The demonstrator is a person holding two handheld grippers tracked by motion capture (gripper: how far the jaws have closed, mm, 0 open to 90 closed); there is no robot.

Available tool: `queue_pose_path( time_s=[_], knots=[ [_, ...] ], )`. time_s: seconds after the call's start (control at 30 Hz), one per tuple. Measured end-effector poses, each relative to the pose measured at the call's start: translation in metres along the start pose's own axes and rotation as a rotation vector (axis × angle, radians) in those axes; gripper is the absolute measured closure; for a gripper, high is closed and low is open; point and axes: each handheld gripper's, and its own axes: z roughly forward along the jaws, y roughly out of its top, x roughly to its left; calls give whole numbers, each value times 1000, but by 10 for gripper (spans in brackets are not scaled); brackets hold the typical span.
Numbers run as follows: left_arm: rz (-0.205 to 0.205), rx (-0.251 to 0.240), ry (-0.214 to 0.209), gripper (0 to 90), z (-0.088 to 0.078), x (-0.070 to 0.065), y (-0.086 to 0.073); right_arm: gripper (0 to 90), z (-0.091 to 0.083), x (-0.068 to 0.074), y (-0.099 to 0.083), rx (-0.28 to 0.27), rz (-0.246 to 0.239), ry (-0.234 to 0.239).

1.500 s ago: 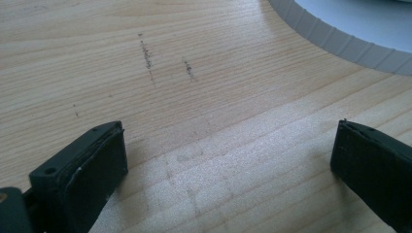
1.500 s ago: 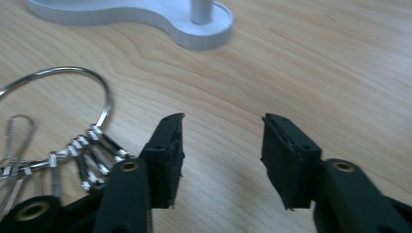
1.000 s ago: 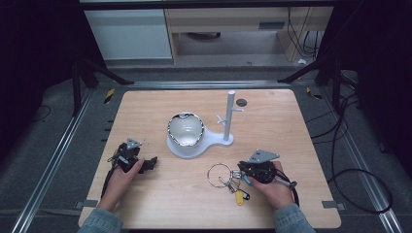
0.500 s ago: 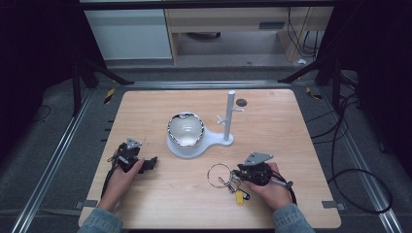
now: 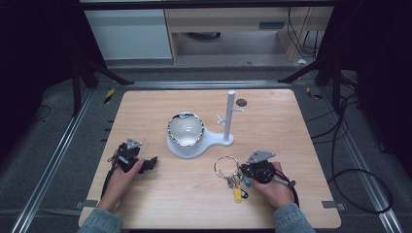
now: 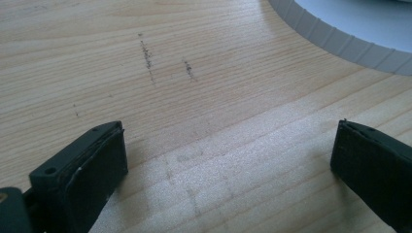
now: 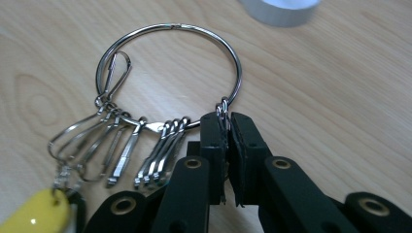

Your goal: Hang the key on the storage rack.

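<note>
A large steel key ring (image 5: 225,165) (image 7: 170,25) lies on the wooden table (image 5: 160,194), strung with several clips, keys and a yellow tag (image 5: 237,195) (image 7: 34,213). My right gripper (image 5: 242,171) (image 7: 227,119) is shut on the ring's wire at a small clip; its jaws have just been closing on it. My left gripper (image 5: 147,164) (image 6: 228,160) rests low over bare wood at the left, jaws wide open with nothing between them. A white stand (image 5: 214,141) holds a shiny bowl (image 5: 185,130) and an upright post with pegs (image 5: 229,114).
The stand's ribbed white base edge (image 6: 340,39) lies just beyond my left gripper, and shows again past the ring (image 7: 282,10). A dark round disc (image 5: 241,102) lies near the table's far edge. Metal rails and cables run along both sides of the table.
The right hand has shifted only slightly beside the key ring. The left hand and gripper have kept still.
</note>
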Motion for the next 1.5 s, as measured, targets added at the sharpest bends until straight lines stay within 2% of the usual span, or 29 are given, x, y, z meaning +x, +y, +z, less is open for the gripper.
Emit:
queue_pose_path(
  time_s=[0.17, 0.5, 0.7, 0.9, 1.5],
  knots=[
    [0, 0, 0, 0, 0, 0, 0, 850, -3, -12, -5, 1, 46, -40],
    [0, 0, 0, 0, 0, 0, 0, 851, -7, -21, -7, -1, 83, -54],
    [2, 0, 0, 0, 0, 0, 0, 852, -14, -23, -4, -44, 96, -65],
    [1, 0, 0, 0, 0, 0, 0, 853, -22, -25, -3, -99, 129, -57],
    [2, 0, 0, 0, 0, 0, 0, 853, -40, -24, 4, -214, 156, -64]
  ],
)
